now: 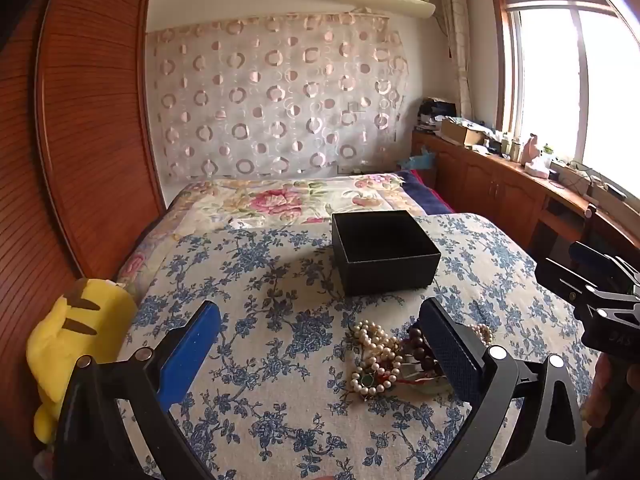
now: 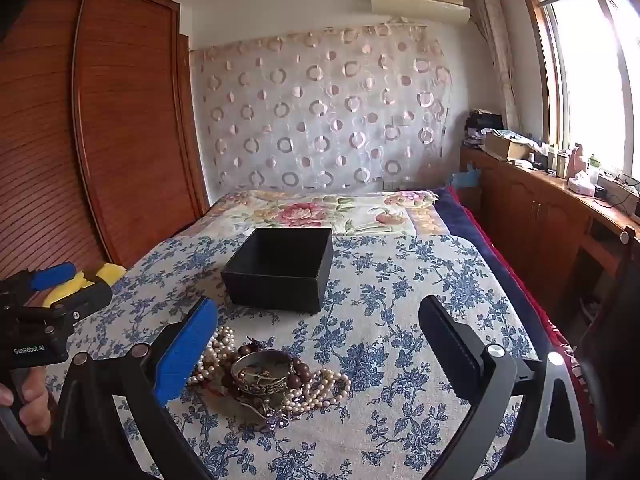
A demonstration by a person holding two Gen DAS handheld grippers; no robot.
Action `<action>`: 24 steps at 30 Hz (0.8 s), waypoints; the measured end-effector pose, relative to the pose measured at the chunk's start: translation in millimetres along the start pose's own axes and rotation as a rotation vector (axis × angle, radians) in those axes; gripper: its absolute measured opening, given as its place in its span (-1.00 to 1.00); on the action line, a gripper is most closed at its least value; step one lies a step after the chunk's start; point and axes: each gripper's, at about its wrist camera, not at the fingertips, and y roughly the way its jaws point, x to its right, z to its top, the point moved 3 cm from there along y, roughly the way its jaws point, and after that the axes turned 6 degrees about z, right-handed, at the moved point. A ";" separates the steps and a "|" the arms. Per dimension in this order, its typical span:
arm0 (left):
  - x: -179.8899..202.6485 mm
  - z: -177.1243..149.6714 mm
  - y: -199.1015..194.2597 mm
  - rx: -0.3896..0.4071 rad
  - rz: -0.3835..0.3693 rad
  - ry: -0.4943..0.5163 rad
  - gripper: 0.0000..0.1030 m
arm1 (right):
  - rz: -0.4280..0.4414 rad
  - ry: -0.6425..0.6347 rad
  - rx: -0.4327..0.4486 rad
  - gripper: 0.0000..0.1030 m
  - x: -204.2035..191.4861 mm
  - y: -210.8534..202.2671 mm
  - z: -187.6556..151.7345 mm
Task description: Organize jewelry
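An open, empty black box [image 1: 384, 256] stands on the blue-flowered bedspread; it also shows in the right wrist view [image 2: 280, 270]. In front of it lies a pile of jewelry [image 1: 384, 360]: pearl strands, dark wooden beads and a silver bangle [image 2: 262, 374]. My left gripper [image 1: 320, 316] is open and empty, above the bed, the pile by its right finger. My right gripper [image 2: 318, 312] is open and empty, the pile by its left finger. Each gripper shows at the edge of the other's view, the right one [image 1: 600, 296] and the left one [image 2: 52, 300].
A yellow plush toy [image 1: 80, 344] lies at the bed's left edge beside the wooden wardrobe [image 1: 80, 120]. A floral quilt [image 1: 288, 200] covers the far end of the bed. A cluttered wooden counter [image 1: 520, 168] runs under the window on the right.
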 end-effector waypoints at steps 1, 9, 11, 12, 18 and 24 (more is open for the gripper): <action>0.0 -0.1 0.0 0.000 -0.001 -0.001 0.88 | 0.000 0.003 -0.004 0.96 0.1 0.6 -0.3; -0.2 0.0 0.1 0.002 0.000 -0.003 0.88 | -0.003 0.001 -0.010 0.96 -0.5 3.0 -1.4; -0.3 0.3 0.1 0.005 0.000 -0.005 0.88 | -0.002 0.001 -0.013 0.96 -0.3 3.2 -0.9; -4.0 0.8 -1.9 0.007 -0.001 -0.007 0.88 | -0.002 0.002 -0.013 0.96 -0.1 2.8 -0.5; -4.7 3.3 -3.2 0.016 -0.006 -0.013 0.88 | 0.000 -0.001 -0.007 0.96 -0.2 -0.3 1.7; -3.8 4.1 -3.4 0.019 -0.006 -0.015 0.88 | 0.002 -0.006 -0.006 0.96 -4.7 3.6 -1.0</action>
